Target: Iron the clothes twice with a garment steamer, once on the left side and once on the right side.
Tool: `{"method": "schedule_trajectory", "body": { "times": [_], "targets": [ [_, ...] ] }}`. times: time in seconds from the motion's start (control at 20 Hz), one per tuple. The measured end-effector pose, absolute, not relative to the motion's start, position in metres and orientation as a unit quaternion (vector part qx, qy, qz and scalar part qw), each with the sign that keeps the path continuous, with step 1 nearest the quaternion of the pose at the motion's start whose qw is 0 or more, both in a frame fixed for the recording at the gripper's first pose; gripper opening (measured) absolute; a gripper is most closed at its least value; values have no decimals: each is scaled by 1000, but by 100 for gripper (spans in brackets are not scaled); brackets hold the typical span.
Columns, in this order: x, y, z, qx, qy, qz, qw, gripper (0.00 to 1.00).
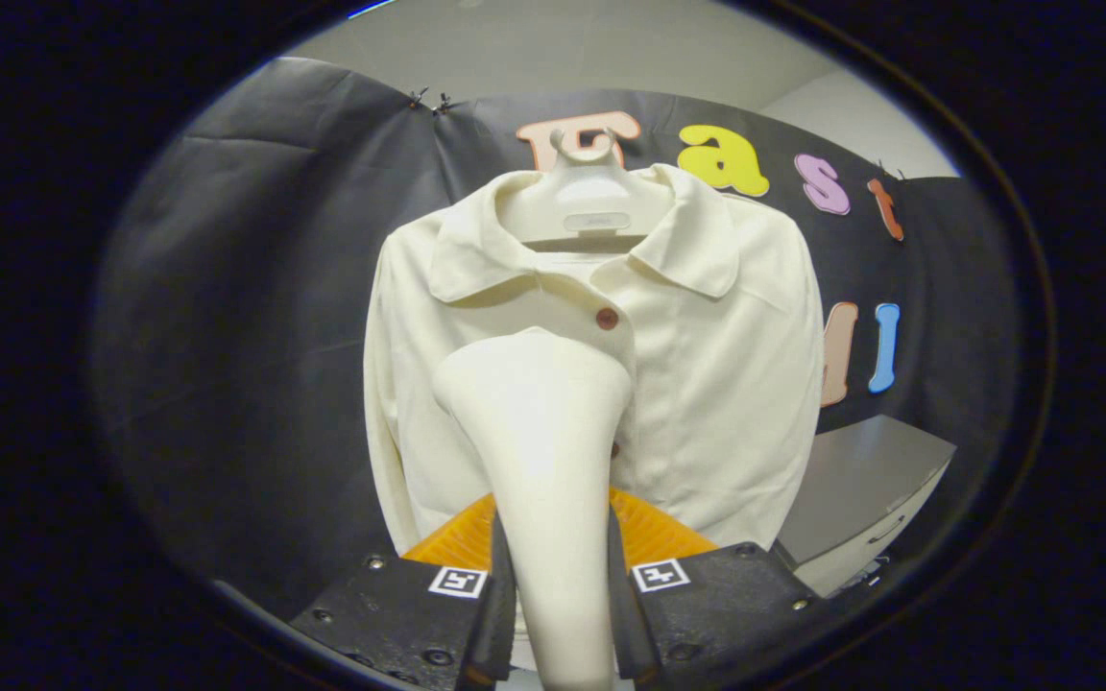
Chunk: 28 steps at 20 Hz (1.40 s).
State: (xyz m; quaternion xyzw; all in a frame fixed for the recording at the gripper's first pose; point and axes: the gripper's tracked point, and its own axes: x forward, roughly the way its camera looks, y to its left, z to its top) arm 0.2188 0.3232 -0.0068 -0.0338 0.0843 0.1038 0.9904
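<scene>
A cream collared jacket [726,365] with a dark red button [607,318] hangs on a white hanger [584,197] straight ahead of me. My gripper [561,595] is shut on the handle of a cream garment steamer [539,432], both fingers pressing its sides. The steamer stands upright between the fingers, and its wide head sits in front of the jacket's chest, just left of the button placket and below the collar. Whether the head touches the cloth I cannot tell. The steamer hides the lower middle of the jacket.
Black cloth [255,336] covers the booth wall behind the jacket. A grey cabinet or box [860,489] stands low beside the jacket, beyond the right finger.
</scene>
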Motion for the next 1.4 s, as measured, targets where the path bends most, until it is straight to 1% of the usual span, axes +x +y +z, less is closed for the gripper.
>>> {"method": "schedule_trajectory", "body": {
  "times": [0.15, 0.35, 0.55, 0.8, 1.4],
  "targets": [
    [227, 324, -18, -44, 86, 98, 990, 41],
    [228, 319, -59, -64, 117, 83, 988, 41],
    [217, 311, -111, -85, 158, 67, 981, 42],
    [210, 308, -161, -98, 187, 57, 976, 42],
    [187, 288, -249, -120, 244, 38, 961, 42]
  ]
}}
